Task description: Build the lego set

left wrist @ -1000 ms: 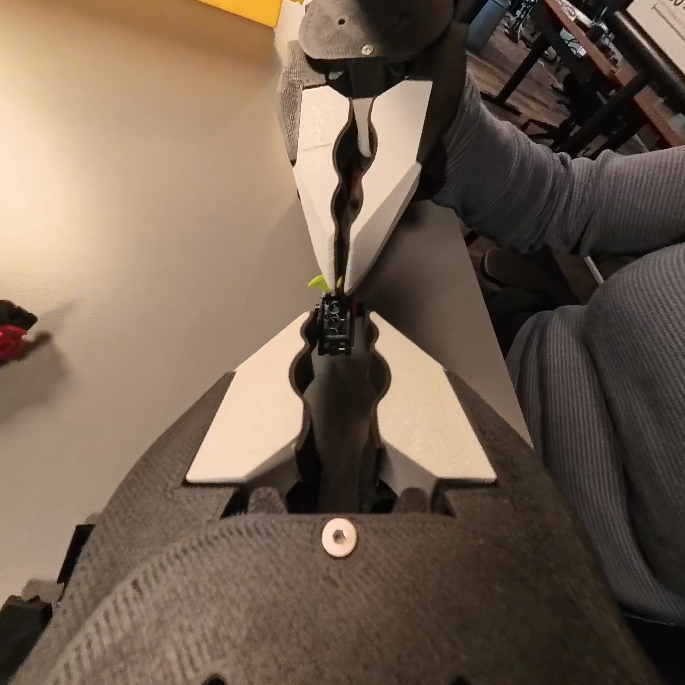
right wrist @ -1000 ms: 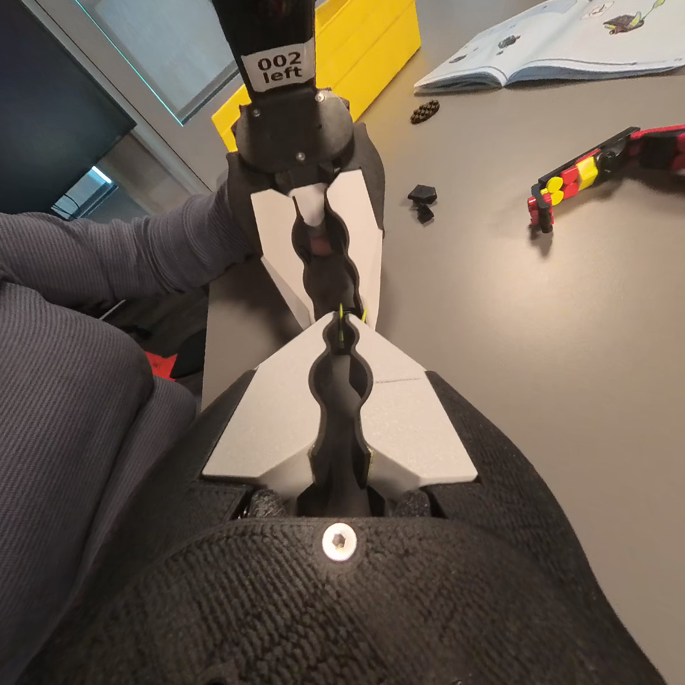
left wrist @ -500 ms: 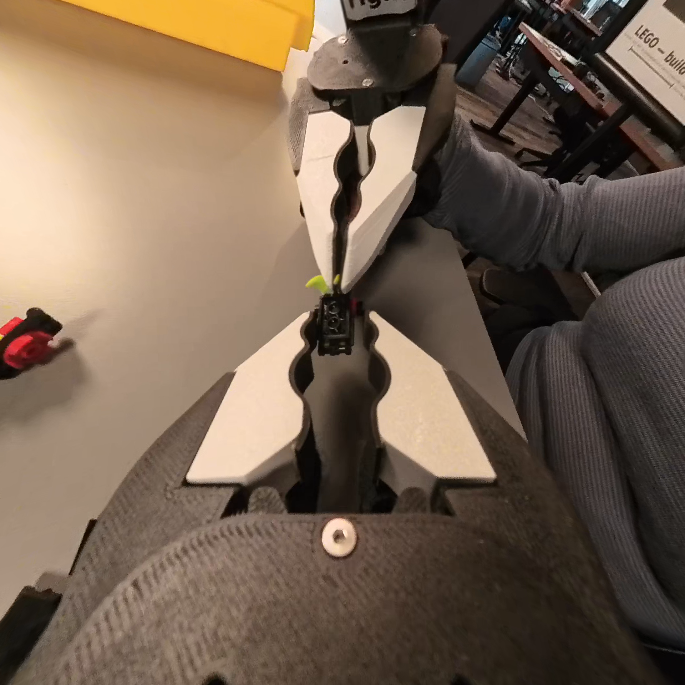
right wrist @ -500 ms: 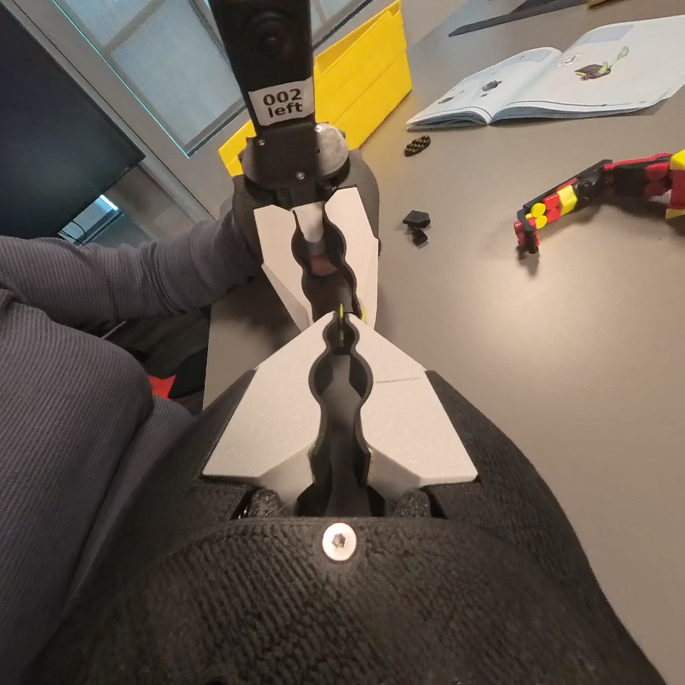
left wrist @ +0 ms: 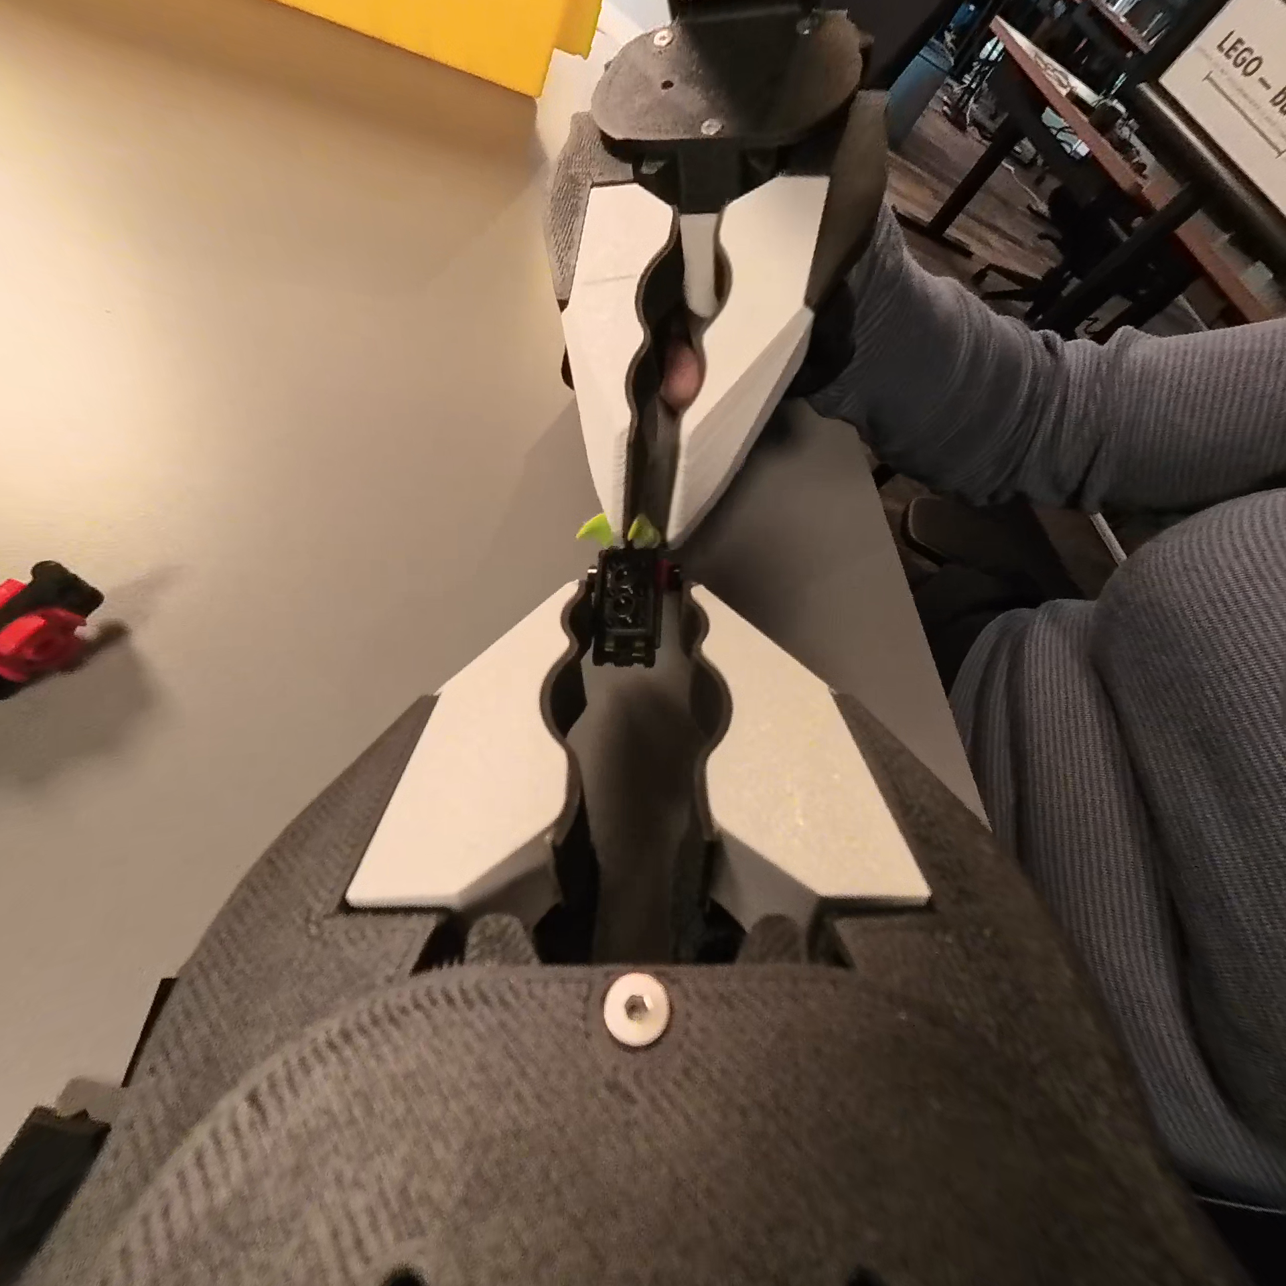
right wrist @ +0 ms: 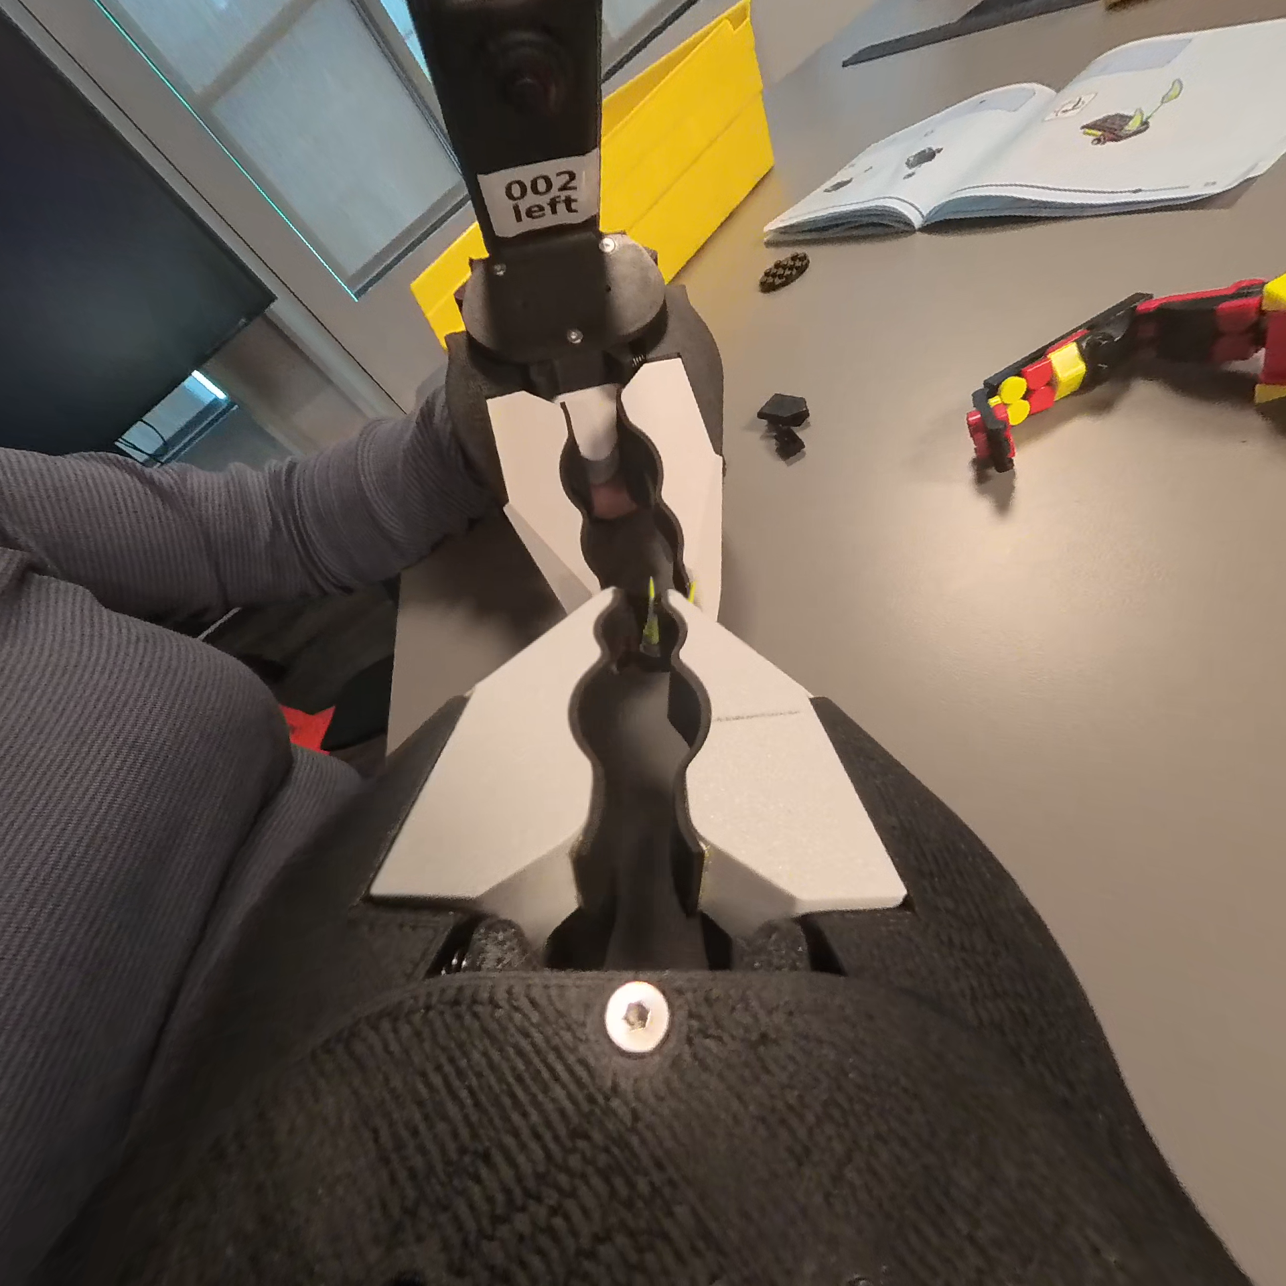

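Observation:
My left gripper (left wrist: 634, 591) is shut on a small black lego piece (left wrist: 624, 612) held between its fingertips. My right gripper (left wrist: 644, 522) comes in from above in the left wrist view, tip to tip with the left one. It is shut on a thin lime green piece (left wrist: 595, 530) that touches the top of the black piece. In the right wrist view my right gripper (right wrist: 644, 605) pinches the lime green piece (right wrist: 651, 619), and the left gripper (right wrist: 654, 581) faces it from above. The black piece is mostly hidden there.
On the grey table (right wrist: 974, 626) lie a red, yellow and black lego assembly (right wrist: 1113, 355), two small black pieces (right wrist: 784, 417), an open instruction booklet (right wrist: 1009, 160) and a yellow bin (right wrist: 668, 160). A red and black part (left wrist: 42, 619) lies to the left. The person's grey-sleeved arm and leg are near the table edge. Less than 4 cm separates the two grippers' tips.
Both grippers stay tip to tip with their pieces. The pair has turned a little, so the table, the bin and the lego assembly have slid across both views.

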Available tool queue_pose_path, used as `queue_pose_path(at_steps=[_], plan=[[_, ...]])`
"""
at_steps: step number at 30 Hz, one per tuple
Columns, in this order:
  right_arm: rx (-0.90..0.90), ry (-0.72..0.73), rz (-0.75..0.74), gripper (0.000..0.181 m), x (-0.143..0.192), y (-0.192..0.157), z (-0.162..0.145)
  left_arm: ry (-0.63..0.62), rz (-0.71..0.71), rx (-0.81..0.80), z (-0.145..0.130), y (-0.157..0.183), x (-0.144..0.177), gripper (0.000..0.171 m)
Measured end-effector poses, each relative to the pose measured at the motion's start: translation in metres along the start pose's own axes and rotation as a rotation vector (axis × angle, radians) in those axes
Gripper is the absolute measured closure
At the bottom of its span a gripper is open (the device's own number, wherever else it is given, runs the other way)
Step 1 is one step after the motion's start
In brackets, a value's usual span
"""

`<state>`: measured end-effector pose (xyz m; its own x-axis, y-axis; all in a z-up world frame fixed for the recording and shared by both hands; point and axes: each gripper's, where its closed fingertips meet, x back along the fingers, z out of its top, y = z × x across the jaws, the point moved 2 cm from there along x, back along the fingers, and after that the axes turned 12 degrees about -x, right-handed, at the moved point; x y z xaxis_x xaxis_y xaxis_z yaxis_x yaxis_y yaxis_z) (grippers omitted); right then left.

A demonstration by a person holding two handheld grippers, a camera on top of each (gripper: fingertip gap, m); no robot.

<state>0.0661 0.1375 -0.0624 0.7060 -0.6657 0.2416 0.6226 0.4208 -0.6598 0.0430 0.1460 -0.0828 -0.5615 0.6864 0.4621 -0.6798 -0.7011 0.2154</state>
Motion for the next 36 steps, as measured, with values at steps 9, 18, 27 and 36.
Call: queue_pose_path(at_steps=[9, 18, 27, 36], plan=[[0.022, 0.057, 0.032, 0.173, 0.009, -0.004, 0.006, -0.015, 0.003, 0.001, -0.002, 0.0, 0.0, 0.148], [0.253, 0.084, -0.078, 0.15, 0.017, -0.002, 0.01, -0.011, -0.027, 0.004, -0.002, 0.004, 0.001, 0.148], [1.226, 0.031, -0.349, 0.129, -0.014, -0.025, -0.019, 0.031, -0.298, 0.115, -0.001, 0.029, 0.006, 0.148], [1.263, -0.011, -0.341, 0.148, -0.019, -0.023, -0.028, 0.017, -0.32, 0.12, -0.003, 0.031, 0.006, 0.147]])
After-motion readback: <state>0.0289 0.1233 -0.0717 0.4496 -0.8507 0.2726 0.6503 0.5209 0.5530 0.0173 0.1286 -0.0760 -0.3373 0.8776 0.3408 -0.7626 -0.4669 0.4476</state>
